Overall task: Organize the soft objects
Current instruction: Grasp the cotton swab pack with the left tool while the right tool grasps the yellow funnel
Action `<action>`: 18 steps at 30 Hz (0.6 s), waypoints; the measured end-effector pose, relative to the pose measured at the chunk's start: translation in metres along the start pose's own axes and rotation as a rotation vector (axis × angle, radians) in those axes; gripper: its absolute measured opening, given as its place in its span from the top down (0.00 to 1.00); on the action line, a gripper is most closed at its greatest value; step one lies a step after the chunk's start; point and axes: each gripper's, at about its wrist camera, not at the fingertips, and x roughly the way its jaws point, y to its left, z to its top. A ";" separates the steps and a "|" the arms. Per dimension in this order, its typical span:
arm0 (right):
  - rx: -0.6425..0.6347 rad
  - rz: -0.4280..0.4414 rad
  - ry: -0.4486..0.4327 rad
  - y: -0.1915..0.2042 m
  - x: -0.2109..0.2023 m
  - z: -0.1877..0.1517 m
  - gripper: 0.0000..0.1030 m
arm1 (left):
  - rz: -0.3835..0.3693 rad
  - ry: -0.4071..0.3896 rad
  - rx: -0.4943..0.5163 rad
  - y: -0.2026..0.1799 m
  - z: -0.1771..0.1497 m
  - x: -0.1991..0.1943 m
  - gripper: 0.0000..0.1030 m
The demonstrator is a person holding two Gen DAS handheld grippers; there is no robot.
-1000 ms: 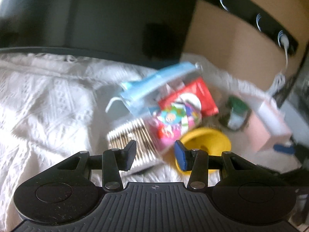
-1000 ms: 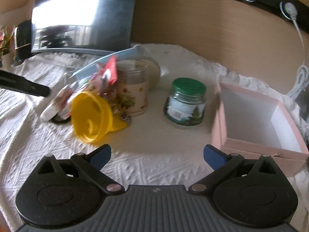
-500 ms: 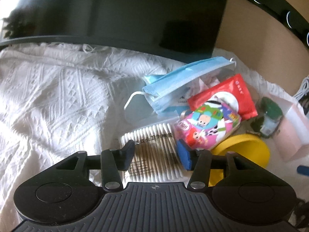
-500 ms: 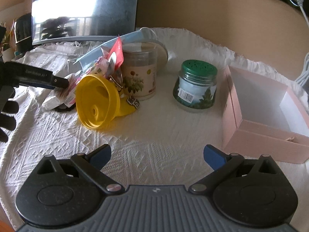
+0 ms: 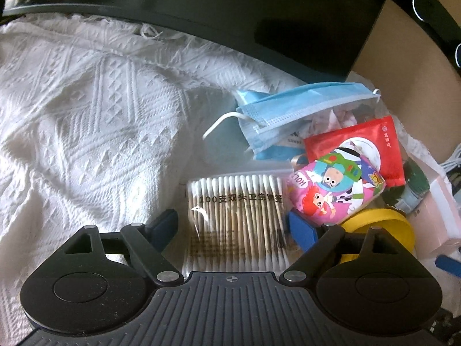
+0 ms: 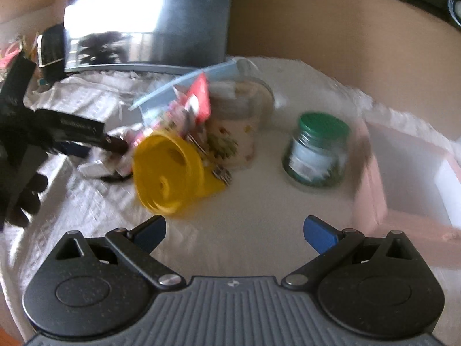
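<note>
Bare cloth (image 5: 86, 115) left, clutter pile (image 5: 317, 158) right, monitor (image 5: 230, 5) behind

We see soft daylight on the white cloth (image 5: 86, 121) in the sharp left wrist view. The right wrist view is smeared with motion blur — glare whitens the dark screen (image 6: 144, 23), and fisheye bending curves both edges.

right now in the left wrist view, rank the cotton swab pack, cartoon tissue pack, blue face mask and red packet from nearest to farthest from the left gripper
1. cotton swab pack: between the opening jaws of the left gripper, pads not on it.
2. cartoon tissue pack: just beyond the right finger.
3 and 4. red packet, to the right, and blue face mask, farther back centre: too close to call.
</note>
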 end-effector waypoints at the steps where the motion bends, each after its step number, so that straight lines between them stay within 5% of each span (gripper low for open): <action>1: -0.006 0.006 -0.007 0.003 0.003 0.005 0.02 | -0.013 0.005 -0.012 0.001 0.000 -0.001 0.19; 7: -0.034 0.035 -0.041 0.024 0.031 0.032 0.14 | -0.045 0.015 -0.018 0.002 -0.004 -0.012 0.28; 10: -0.056 0.039 -0.013 0.037 0.052 0.043 0.42 | -0.051 0.015 -0.003 0.000 -0.010 -0.021 0.29; 12: -0.081 0.040 0.025 0.044 0.062 0.047 0.79 | -0.061 0.016 0.004 -0.001 -0.013 -0.027 0.29; 14: -0.099 0.014 0.022 0.046 0.059 0.050 0.90 | -0.059 0.014 0.020 -0.003 -0.015 -0.035 0.29; 18: -0.076 0.050 0.002 0.031 0.025 0.052 0.91 | -0.086 -0.008 0.079 -0.020 -0.020 -0.063 0.29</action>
